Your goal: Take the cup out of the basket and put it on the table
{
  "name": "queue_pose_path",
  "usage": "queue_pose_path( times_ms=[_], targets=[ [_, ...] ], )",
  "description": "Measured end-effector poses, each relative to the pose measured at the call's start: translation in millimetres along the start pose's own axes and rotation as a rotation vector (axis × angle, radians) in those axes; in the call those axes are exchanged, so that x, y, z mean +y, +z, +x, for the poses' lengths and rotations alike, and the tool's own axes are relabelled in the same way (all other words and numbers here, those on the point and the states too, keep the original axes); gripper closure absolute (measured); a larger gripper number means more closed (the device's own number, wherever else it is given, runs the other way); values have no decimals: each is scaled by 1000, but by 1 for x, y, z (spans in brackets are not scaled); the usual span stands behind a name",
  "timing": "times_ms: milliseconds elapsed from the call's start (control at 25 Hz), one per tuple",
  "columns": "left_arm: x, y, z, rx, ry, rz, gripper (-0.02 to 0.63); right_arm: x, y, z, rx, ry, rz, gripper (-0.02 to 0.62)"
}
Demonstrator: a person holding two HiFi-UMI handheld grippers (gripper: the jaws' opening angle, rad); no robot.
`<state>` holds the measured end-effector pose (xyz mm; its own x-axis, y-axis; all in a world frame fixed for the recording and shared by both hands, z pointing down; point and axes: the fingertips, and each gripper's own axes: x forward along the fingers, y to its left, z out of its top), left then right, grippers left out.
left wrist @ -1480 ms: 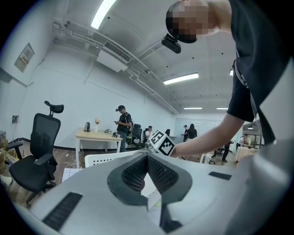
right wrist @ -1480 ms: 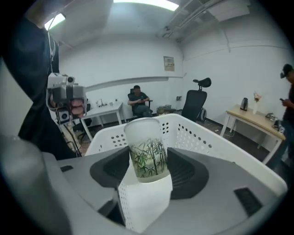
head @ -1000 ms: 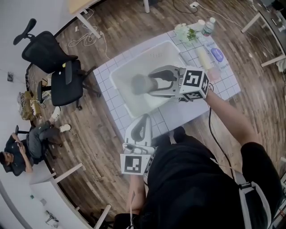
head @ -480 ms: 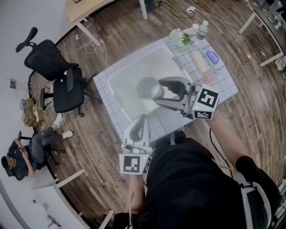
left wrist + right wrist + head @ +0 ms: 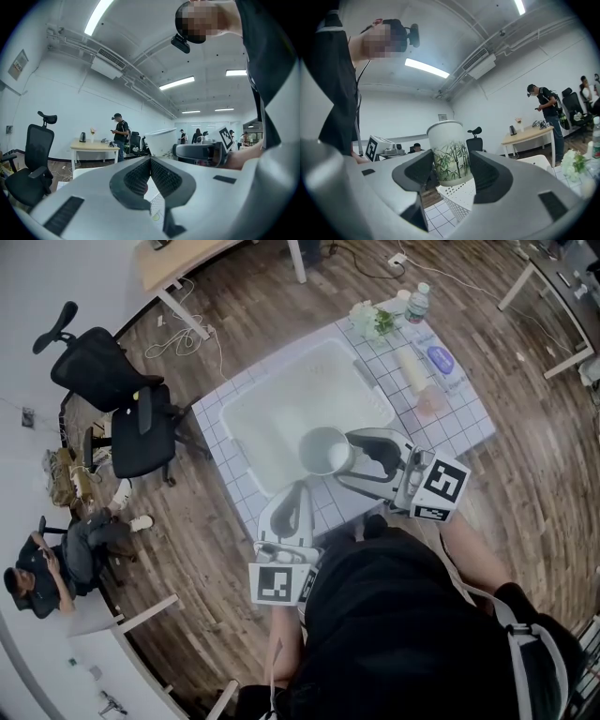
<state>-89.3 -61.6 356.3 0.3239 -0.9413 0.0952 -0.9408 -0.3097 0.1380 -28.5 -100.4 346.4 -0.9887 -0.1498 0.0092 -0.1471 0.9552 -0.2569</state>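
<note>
A white paper cup [image 5: 449, 151] with a green bamboo print stands upright between the jaws of my right gripper [image 5: 450, 168], which is shut on it. From the head view the cup [image 5: 323, 451] hangs over the near right corner of the white perforated basket [image 5: 281, 409], held by the right gripper [image 5: 341, 457] above the rim. The basket's corner [image 5: 457, 194] shows just below the cup. My left gripper [image 5: 301, 487] rests at the tiled table's [image 5: 356, 491] near edge, jaws shut with nothing in them [image 5: 151, 161].
At the table's far right lie a small flower bunch [image 5: 374, 318], a water bottle [image 5: 415, 302], a pale tube [image 5: 412, 368] and a blue item [image 5: 441, 358]. A black office chair [image 5: 117, 381] stands left of the table. A person [image 5: 42, 568] sits further left.
My right gripper has lifted the cup out of the basket's middle and carried it toward the near right corner. The left gripper has stayed where it was.
</note>
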Motion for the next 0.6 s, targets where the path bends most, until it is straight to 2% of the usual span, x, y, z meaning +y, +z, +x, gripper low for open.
queue_pose_path(
  times_ms=[280, 600],
  targets=[
    [-17, -1, -1, 6, 32, -10, 597, 11, -8, -21, 15, 17, -10, 328],
    [-49, -10, -8, 15, 110, -12, 597, 16, -13, -55, 4, 68, -4, 328]
  ],
)
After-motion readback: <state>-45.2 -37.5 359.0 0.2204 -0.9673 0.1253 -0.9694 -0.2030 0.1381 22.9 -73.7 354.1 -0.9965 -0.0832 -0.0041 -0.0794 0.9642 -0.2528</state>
